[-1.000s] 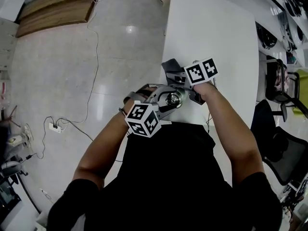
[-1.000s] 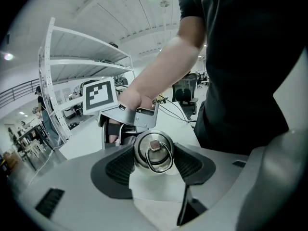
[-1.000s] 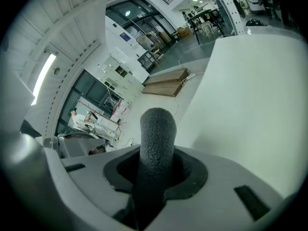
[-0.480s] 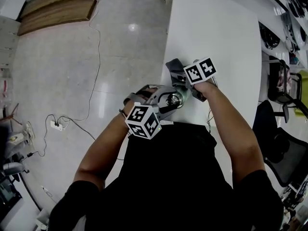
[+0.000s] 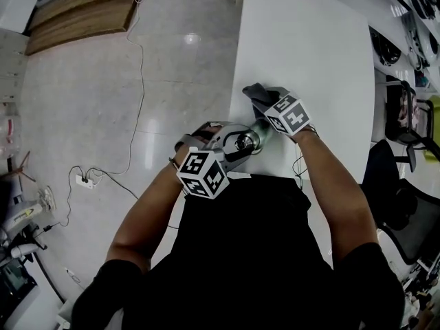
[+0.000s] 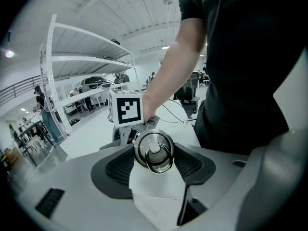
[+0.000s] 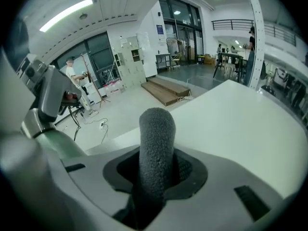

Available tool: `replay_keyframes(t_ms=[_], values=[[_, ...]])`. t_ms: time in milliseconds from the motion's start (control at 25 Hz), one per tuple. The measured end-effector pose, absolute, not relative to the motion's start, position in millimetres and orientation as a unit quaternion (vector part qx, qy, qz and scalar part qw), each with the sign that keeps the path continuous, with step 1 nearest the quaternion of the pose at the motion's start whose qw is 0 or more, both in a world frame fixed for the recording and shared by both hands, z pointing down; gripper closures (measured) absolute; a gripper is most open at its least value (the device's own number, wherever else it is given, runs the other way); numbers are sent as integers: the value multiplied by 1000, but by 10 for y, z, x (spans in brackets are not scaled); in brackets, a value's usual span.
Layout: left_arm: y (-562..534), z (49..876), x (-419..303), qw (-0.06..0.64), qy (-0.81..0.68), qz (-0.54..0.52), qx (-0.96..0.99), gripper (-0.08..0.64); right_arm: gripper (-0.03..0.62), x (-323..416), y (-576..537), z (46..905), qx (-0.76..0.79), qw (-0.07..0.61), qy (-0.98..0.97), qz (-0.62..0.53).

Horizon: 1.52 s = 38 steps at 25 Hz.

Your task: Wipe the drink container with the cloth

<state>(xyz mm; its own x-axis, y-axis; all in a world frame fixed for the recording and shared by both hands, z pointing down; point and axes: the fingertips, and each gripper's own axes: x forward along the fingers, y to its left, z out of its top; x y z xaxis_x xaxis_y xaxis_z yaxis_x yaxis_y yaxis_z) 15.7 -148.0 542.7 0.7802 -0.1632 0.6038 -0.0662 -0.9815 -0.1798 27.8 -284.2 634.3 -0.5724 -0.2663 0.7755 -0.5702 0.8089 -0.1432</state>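
Note:
A steel drink container [image 5: 245, 141] with a ring on its lid lies tilted over the near left edge of the white table [image 5: 309, 40]. My left gripper [image 5: 230, 145] is shut on it near the lid end. In the left gripper view the ringed lid [image 6: 154, 150] sits between the two dark pads [image 6: 118, 165]. My right gripper [image 5: 269, 107] is shut on a folded grey cloth [image 5: 260, 93], which rests against the container's far end. The cloth [image 7: 156, 146] stands up between the jaws in the right gripper view.
The table stretches away beyond the grippers. A tiled floor with a cable and power strip [image 5: 81, 180] lies to the left, with wooden boards [image 5: 82, 5] at the far left. Black office chairs [image 5: 402, 205] stand along the table's right side.
My right gripper has turned and shifted, carrying the cloth a little right along the container's far end. The left gripper and container have barely moved.

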Motion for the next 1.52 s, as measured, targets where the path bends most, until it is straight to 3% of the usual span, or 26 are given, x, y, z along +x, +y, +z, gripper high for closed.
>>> replay_keyframes(t_ms=[200, 680, 1000, 1520], values=[[-1492, 5400, 206, 69, 56, -325, -941, 299, 486, 608, -2913, 6202, 309, 366, -858, 183], [-1551, 5365, 682, 85, 10, -324, -942, 299, 486, 1572, -2537, 5666, 463, 174, -810, 315], [-1706, 5376, 852, 16, 31, -313, -949, 299, 486, 1851, -1892, 5144, 509, 24, -784, 354], [-1632, 5368, 770, -9, 35, -311, -950, 288, 486, 1614, -1548, 4934, 510, -32, -779, 364]])
